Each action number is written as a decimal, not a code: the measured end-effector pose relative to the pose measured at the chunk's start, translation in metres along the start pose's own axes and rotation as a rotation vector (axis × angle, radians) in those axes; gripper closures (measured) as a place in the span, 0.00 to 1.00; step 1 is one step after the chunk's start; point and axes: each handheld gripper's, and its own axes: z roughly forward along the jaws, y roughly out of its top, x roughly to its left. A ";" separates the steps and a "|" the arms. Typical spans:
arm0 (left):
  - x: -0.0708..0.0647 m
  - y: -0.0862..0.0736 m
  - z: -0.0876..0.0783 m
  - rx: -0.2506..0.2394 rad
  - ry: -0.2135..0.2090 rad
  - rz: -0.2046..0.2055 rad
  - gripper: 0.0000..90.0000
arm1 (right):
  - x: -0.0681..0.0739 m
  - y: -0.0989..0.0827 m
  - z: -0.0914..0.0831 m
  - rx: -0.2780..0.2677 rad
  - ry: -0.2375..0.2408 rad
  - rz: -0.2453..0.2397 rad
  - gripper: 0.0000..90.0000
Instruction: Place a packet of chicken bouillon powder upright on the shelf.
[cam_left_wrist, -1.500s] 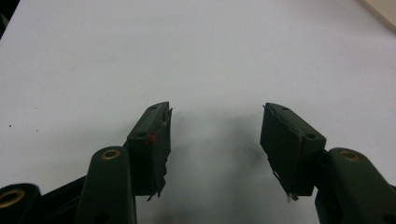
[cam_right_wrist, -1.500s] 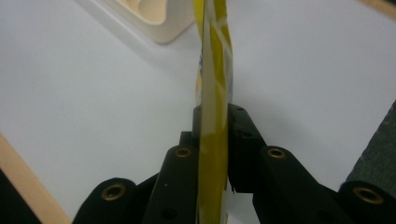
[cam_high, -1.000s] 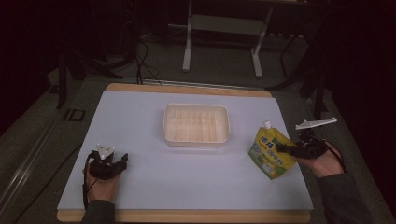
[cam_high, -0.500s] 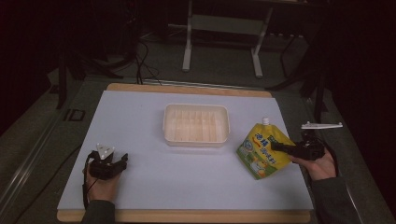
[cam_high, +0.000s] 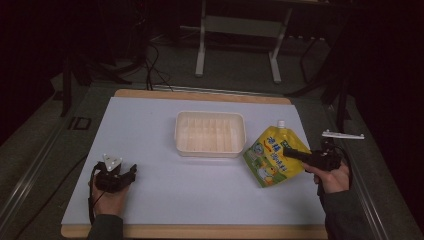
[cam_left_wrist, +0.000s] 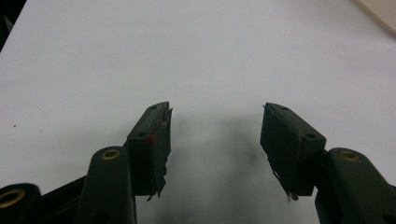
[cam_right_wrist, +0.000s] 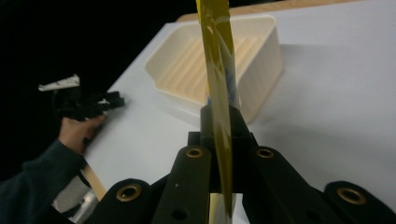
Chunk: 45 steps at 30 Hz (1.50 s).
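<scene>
My right gripper (cam_high: 295, 153) pinches a glossy yellow pouch (cam_high: 271, 156) beside the ribbed cream tray (cam_high: 210, 133); my left gripper (cam_high: 131, 172) gapes empty near the tabletop's (cam_high: 150, 120) front-left corner.

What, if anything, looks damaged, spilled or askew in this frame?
Nothing spilled. The left gripper stands open over bare table, and its pads look frayed, with torn lining along their edges. The yellow pouch hangs tilted in the right gripper beside the empty tray.
</scene>
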 end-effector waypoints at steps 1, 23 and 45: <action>0.000 0.000 0.000 -0.001 0.000 -0.002 0.47 | 0.001 0.000 0.001 -0.008 0.008 0.001 1.00; 0.000 0.000 0.000 -0.004 0.003 -0.001 0.47 | 0.014 0.004 0.018 -0.122 0.066 0.032 1.00; 0.000 0.000 -0.001 -0.008 0.007 0.002 0.47 | 0.026 0.016 0.036 -0.201 0.070 0.060 1.00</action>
